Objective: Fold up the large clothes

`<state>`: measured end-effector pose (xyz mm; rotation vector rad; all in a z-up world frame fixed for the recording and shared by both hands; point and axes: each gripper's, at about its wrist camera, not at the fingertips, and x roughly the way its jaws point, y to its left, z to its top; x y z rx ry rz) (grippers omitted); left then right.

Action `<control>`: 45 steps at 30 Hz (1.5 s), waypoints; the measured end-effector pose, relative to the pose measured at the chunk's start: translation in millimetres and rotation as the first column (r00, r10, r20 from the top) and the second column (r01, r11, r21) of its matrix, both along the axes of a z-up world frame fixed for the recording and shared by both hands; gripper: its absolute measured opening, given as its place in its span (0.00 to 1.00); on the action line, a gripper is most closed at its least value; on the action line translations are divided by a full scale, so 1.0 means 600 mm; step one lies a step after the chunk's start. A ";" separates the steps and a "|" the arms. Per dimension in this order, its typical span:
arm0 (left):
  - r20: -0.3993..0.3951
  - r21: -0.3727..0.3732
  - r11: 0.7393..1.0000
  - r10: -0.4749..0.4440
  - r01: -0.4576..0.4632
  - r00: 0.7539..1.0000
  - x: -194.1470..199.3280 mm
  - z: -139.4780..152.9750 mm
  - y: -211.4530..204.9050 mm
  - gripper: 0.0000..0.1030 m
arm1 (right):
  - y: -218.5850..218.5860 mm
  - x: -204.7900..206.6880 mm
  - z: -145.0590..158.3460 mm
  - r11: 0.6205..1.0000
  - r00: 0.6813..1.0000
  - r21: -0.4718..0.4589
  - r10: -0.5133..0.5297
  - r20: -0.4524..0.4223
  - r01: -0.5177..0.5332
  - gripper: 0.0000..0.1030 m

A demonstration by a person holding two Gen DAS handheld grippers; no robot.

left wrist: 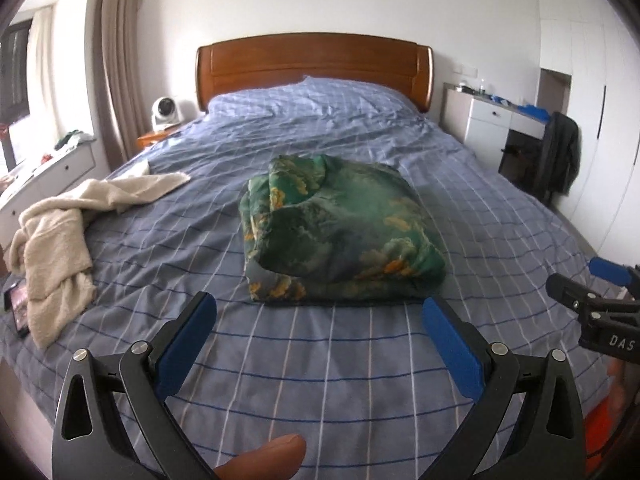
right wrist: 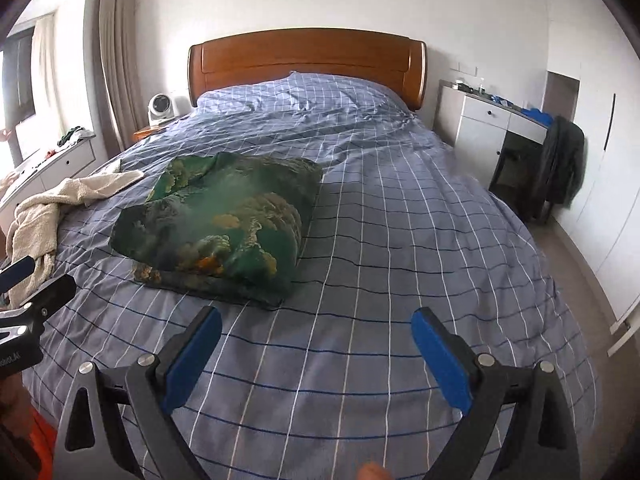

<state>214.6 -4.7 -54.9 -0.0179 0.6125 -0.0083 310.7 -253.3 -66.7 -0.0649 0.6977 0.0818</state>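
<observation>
The left gripper (left wrist: 319, 316) stands spread wide, its flat blue pads (left wrist: 188, 344) holding nothing above the bed sheet (left wrist: 320, 380). The right gripper (right wrist: 316, 328) is likewise spread and empty (black arms, blue rubbery faces). At twelve o'clock from the left gripper lies the green garment (left wrist: 340, 232), a glossy, cloud-patterned fabric folded into a plump rectangular bundle; from the right gripper it sits at eleven o'clock. The sheet is blue with a white grid, slightly wrinkled. A nubby cream towel (left wrist: 60, 232) sprawls at nine o'clock.
</observation>
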 end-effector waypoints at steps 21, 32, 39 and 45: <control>-0.063 -0.010 1.000 -0.012 0.012 0.998 -0.008 -0.010 -0.027 1.00 | 0.002 -0.025 0.004 1.000 1.000 -0.018 0.003 0.005 -0.003 0.95; -0.065 -0.018 1.000 -0.002 0.001 0.998 -0.010 -0.009 -0.019 1.00 | 0.017 -0.025 0.003 0.997 1.000 -0.071 0.002 0.020 -0.001 0.95; -0.063 -0.004 1.000 0.001 -0.001 0.998 -0.009 -0.007 -0.024 1.00 | 0.018 -0.025 0.003 0.995 1.000 -0.100 -0.008 0.022 0.010 0.95; -0.061 0.001 1.000 0.002 -0.002 0.998 -0.008 -0.006 -0.025 1.00 | 0.016 -0.026 0.004 0.994 1.000 -0.113 -0.010 0.028 0.013 0.95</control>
